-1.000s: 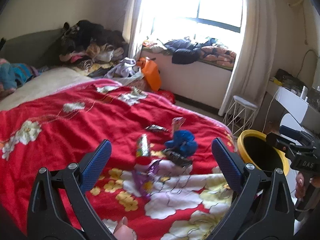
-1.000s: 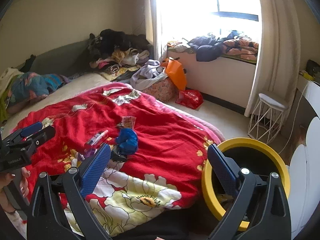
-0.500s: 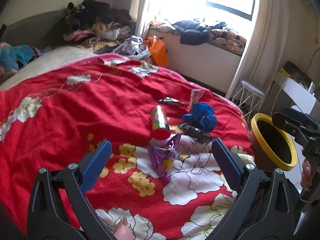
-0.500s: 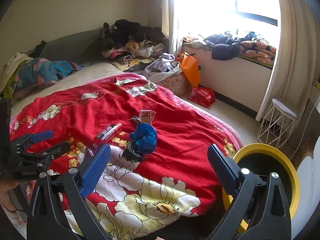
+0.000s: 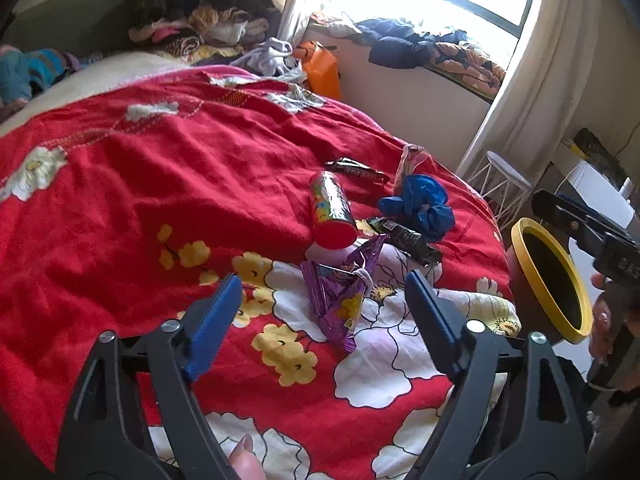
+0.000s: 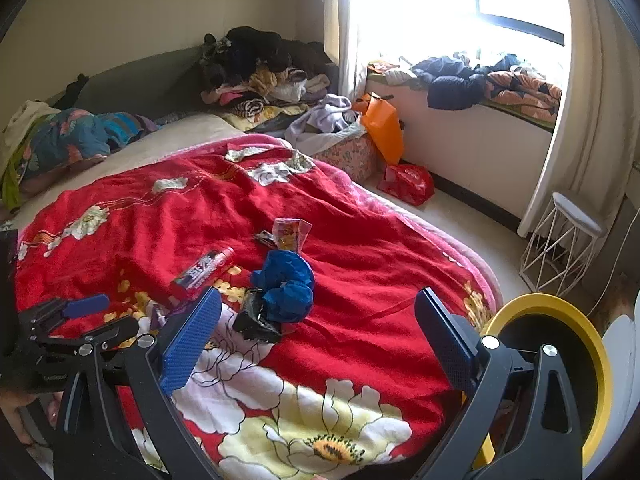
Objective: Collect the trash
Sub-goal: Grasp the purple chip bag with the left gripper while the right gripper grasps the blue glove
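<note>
While left gripper point(image 5: 320, 300) is closing jaws around purple wrapper point(image 5: 340, 296) on bed point(image 5: 160, 184), untouched, right gripper point(image 6: 318, 328) is hovering, jaws apart, near bin point(image 6: 596, 344).

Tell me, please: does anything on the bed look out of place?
Yes. Litter lies scattered on the red floral blanket: a crumpled purple wrapper, a tipped-over red tube, a dark wrapper and a blue crumpled wad. It belongs in the yellow-rimmed bin beside the bed.
</note>
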Tool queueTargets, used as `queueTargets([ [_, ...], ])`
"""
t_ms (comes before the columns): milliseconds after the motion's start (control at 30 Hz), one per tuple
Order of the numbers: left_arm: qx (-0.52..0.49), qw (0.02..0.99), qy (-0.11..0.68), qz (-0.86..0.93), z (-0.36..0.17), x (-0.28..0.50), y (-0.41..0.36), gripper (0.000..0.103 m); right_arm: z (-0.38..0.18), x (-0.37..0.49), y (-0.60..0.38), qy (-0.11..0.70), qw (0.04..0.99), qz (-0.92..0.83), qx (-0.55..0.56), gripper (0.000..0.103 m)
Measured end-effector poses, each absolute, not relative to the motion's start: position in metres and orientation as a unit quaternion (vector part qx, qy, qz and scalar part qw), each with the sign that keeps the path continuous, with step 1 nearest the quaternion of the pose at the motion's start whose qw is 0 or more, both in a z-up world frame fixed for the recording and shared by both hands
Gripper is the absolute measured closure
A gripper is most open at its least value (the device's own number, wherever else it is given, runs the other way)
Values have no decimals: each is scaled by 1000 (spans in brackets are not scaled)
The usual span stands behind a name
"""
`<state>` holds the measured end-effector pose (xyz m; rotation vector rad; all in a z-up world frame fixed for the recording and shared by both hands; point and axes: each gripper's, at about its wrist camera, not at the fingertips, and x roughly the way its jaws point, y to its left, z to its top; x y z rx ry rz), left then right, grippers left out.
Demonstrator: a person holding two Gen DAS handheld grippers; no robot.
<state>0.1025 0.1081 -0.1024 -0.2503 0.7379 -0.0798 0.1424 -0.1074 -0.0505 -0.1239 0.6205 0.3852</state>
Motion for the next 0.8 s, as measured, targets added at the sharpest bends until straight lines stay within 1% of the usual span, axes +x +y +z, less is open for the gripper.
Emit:
queueTargets([
  [67,-126,921,366,-42,-106,106,107,34,-55,148,-105,309,931,187,-61,9],
  [200,-131,917,373,-47,-111,112,104,36,-66,163,-98,323,925,190,-59,9],
  [267,-132,916,376,-48,-112,115,100,40,-72,171,-95,333,921,192,-59,9],
  [400,-134,912,383,-50,-118,122,96,44,-84,187,-90,351,914,195,-52,9],
  [500,-136,911,385,-54,-121,128,92,47,-95,197,-86,368,907,199,-40,16],
  [567,-142,908,390,-53,-124,132,90,51,-104,203,-84,380,902,200,-37,22],
  [700,-139,906,397,-49,-130,138,87,57,-119,217,-81,410,890,200,-18,30],
  [733,-139,905,399,-50,-132,138,86,59,-122,220,-80,418,886,200,-12,39],
  [767,-139,904,402,-50,-134,139,86,61,-126,224,-80,430,879,207,-1,50],
  [800,-139,902,405,-49,-136,139,86,63,-129,226,-80,437,874,213,5,58],
])
